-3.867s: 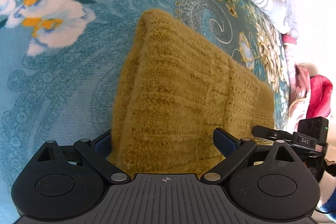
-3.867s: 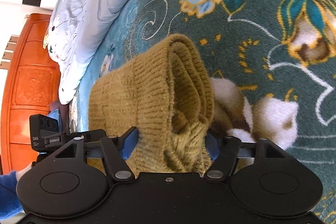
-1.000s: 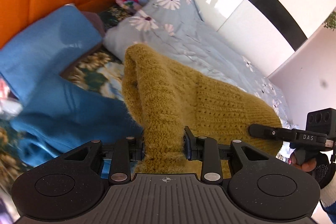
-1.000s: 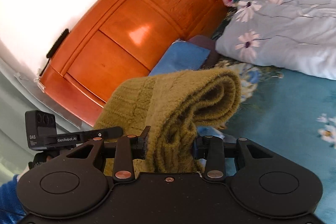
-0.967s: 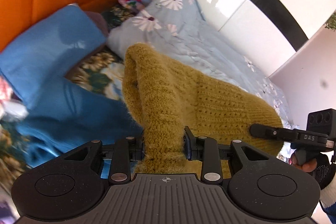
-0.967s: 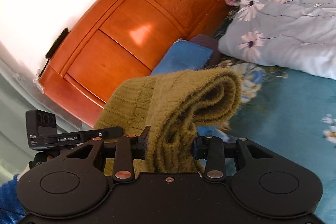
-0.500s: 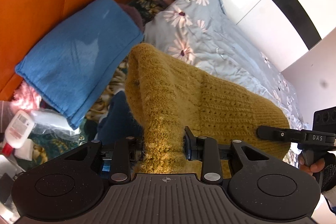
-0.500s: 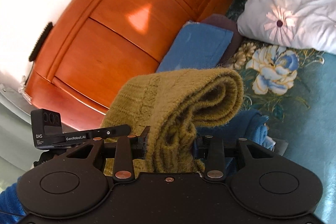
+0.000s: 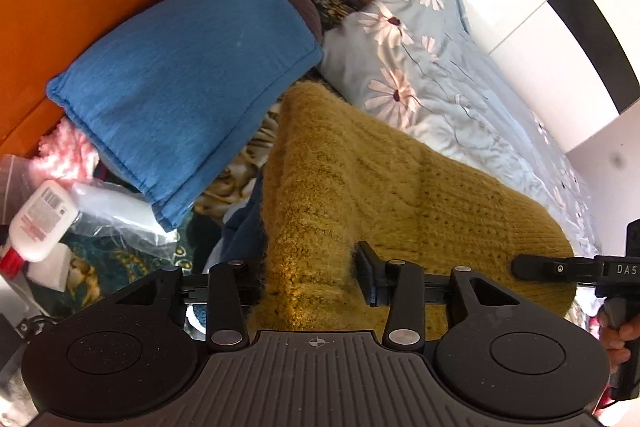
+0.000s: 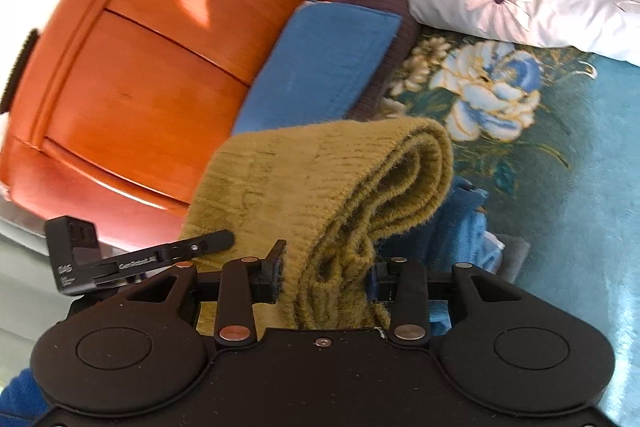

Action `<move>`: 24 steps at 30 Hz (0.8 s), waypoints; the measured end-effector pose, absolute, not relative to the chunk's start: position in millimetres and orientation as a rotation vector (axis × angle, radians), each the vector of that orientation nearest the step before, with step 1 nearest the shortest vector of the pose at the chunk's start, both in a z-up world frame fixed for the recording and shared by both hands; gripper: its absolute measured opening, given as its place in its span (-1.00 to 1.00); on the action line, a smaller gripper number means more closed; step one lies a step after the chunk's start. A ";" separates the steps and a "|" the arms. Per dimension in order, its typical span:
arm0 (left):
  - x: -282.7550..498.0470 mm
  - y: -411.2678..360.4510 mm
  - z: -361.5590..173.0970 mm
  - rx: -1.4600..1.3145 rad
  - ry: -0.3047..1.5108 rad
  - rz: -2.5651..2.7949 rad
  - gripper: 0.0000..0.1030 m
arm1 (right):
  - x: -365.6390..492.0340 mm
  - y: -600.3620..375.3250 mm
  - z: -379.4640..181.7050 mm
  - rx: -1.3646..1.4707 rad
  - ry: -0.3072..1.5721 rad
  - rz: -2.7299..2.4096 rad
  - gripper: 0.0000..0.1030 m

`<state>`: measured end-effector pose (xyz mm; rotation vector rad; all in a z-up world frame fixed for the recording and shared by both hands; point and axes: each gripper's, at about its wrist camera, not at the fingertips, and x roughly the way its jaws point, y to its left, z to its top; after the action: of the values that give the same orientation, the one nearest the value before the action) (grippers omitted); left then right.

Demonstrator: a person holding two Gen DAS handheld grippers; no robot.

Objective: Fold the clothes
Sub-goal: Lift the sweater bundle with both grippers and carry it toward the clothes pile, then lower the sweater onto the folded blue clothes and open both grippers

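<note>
- Folded mustard knit sweater (image 9: 384,187) hangs in the air between my two grippers, above the teal floral bedspread (image 10: 580,187).
- My left gripper (image 9: 312,275) pinches one end of it, jaws pressed into the wool.
- My right gripper (image 10: 324,275) clamps the opposite, layered end.
- Blue folded cloth (image 9: 188,83) lies ahead, against the orange wooden headboard (image 10: 160,27).
- Daisy-print duvet (image 9: 440,75) just beside it.

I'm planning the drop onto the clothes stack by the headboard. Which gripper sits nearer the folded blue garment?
Left, probably. The left gripper, shut on the mustard sweater, has the folded blue garment close ahead; the right gripper sees it further off.
</note>
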<state>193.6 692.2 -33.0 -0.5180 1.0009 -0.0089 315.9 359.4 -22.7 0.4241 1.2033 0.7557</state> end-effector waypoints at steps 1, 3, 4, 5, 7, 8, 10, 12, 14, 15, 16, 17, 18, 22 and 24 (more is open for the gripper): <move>192.2 691.7 -35.3 -0.519 0.994 -0.001 -0.20 | 316.3 360.4 -24.8 0.418 1.210 0.748 -0.24; 189.6 690.7 -39.7 -0.521 0.979 0.013 -0.17 | 316.1 362.0 -28.2 0.401 1.220 0.737 -0.22; 188.6 691.5 -41.3 -0.526 0.969 0.018 -0.16 | 316.5 362.5 -29.8 0.392 1.224 0.733 -0.22; 187.4 691.4 -42.3 -0.526 0.962 0.022 -0.12 | 317.0 362.7 -31.1 0.385 1.226 0.729 -0.20; 184.9 690.8 -44.2 -0.514 0.947 0.034 -0.05 | 318.0 363.6 -34.5 0.369 1.236 0.717 -0.19; 183.9 690.2 -45.4 -0.512 0.942 0.039 -0.02 | 318.9 364.7 -36.0 0.361 1.241 0.713 -0.17; 181.0 689.6 -48.5 -0.525 0.934 0.054 0.03 | 320.7 366.8 -39.2 0.344 1.251 0.705 -0.16; 176.7 689.4 -51.4 -0.541 0.925 0.067 0.03 | 321.5 369.0 -41.2 0.327 1.259 0.699 -0.14; 173.3 689.0 -53.1 -0.545 0.918 0.078 0.06 | 321.4 371.1 -42.1 0.308 1.265 0.694 -0.11; 171.9 688.7 -53.2 -0.543 0.914 0.082 0.07 | 321.1 372.6 -42.6 0.297 1.269 0.692 -0.10; 170.7 688.5 -53.1 -0.540 0.912 0.087 0.12 | 320.7 373.1 -42.7 0.289 1.271 0.693 -0.09; 169.6 688.4 -52.9 -0.538 0.910 0.093 0.17 | 320.4 374.3 -42.7 0.279 1.274 0.693 -0.07; 169.0 689.2 -53.3 -0.539 0.908 0.093 0.22 | 320.5 375.1 -42.9 0.271 1.274 0.692 -0.03; 164.2 689.3 -48.9 -0.537 0.893 0.109 0.31 | 320.3 377.2 -42.5 0.247 1.268 0.691 -0.01; 163.6 688.4 -46.3 -0.526 0.892 0.123 0.34 | 320.8 377.2 -41.9 0.241 1.267 0.686 0.00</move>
<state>163.6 688.4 -46.3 -0.5263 0.8919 0.1230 320.8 377.2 -41.9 0.2412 1.2669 0.6862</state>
